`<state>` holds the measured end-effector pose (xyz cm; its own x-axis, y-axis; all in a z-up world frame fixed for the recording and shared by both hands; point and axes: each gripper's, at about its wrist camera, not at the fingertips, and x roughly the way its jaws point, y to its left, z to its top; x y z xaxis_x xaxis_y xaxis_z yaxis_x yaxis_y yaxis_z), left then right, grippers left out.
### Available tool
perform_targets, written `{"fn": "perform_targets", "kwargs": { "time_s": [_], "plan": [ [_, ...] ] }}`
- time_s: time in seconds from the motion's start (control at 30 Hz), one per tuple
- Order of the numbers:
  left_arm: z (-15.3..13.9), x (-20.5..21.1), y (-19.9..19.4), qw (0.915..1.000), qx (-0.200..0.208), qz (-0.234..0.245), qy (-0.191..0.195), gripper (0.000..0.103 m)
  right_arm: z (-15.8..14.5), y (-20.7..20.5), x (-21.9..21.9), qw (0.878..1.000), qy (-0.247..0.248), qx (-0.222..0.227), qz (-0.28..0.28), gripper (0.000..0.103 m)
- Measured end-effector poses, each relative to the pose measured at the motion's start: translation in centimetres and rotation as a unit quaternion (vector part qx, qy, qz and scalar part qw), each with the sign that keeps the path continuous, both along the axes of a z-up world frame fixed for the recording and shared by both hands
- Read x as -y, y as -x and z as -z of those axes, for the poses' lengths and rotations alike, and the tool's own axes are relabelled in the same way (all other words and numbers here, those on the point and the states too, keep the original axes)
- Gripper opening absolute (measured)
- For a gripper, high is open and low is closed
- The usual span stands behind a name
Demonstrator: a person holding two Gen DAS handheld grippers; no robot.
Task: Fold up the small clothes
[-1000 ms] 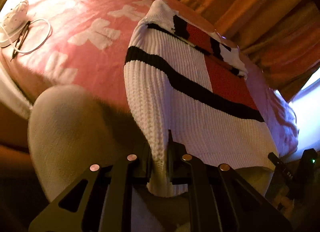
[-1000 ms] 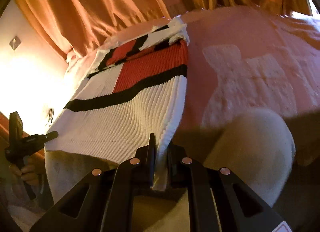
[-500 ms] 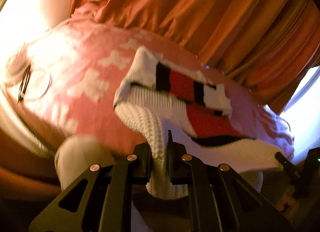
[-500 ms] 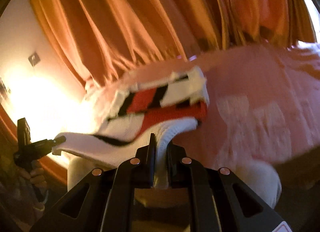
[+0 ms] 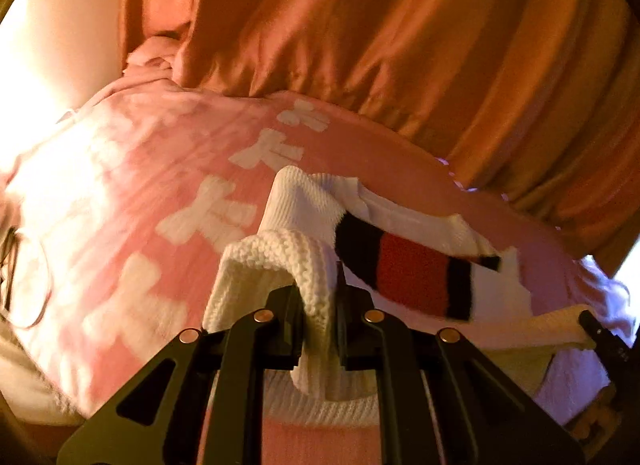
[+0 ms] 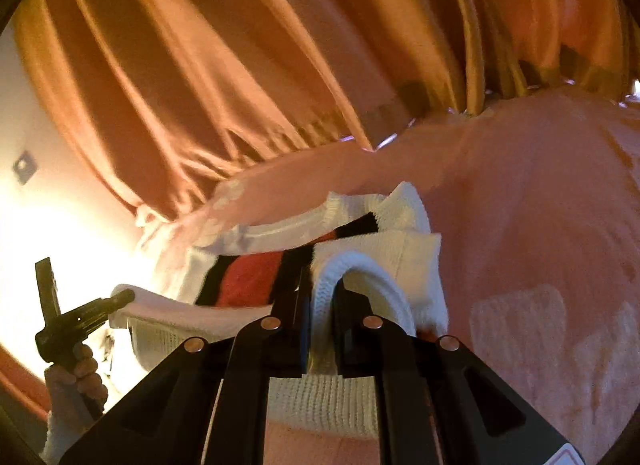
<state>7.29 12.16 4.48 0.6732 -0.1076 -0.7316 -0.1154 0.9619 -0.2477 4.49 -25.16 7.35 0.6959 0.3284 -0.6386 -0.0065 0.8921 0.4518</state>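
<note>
Each tool, left tool [image 5: 320, 305] and right tool [image 6: 320, 305], grips one sweater [image 5: 412, 273] hem corner; the hem spans between them (the folded body lies ahead on the bed [image 5: 120, 225]).

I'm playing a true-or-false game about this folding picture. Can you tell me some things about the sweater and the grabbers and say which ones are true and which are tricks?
1. The left gripper is pinching the white knit edge of the sweater. True.
2. The right gripper is open and holds nothing. False: it is shut on the sweater's white edge too.
3. The sweater has red and black stripes. True.
4. The bedspread under the sweater is blue. False: it is pink with white shapes.
5. The curtains behind the bed are orange. True.
6. The sweater lies completely flat. False: its near edge is lifted and carried over the rest.
</note>
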Motion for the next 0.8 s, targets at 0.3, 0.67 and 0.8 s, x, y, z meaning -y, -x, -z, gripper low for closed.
{"fn": "perform_targets", "kwargs": {
  "time_s": [0.3, 0.67, 0.8],
  "plan": [
    [6.2, 1.1, -7.9, 0.9984, -0.050, -0.010, -0.024, 0.014, 7.6, -8.4, 0.5, 0.998, 0.004, -0.064, 0.020, 0.013],
    [3.4, -2.4, -5.4, 0.9969, 0.015, -0.013, 0.077, 0.050, 3.4, -3.9, 2.4, 0.997, 0.071, 0.016, 0.033, 0.055],
    [0.3, -2.8, -1.7, 0.9925, 0.121, -0.010, 0.012, 0.080, 4.4, -2.6, 1.4, 0.994, 0.109, 0.001, 0.009, 0.059]
  ]
}}
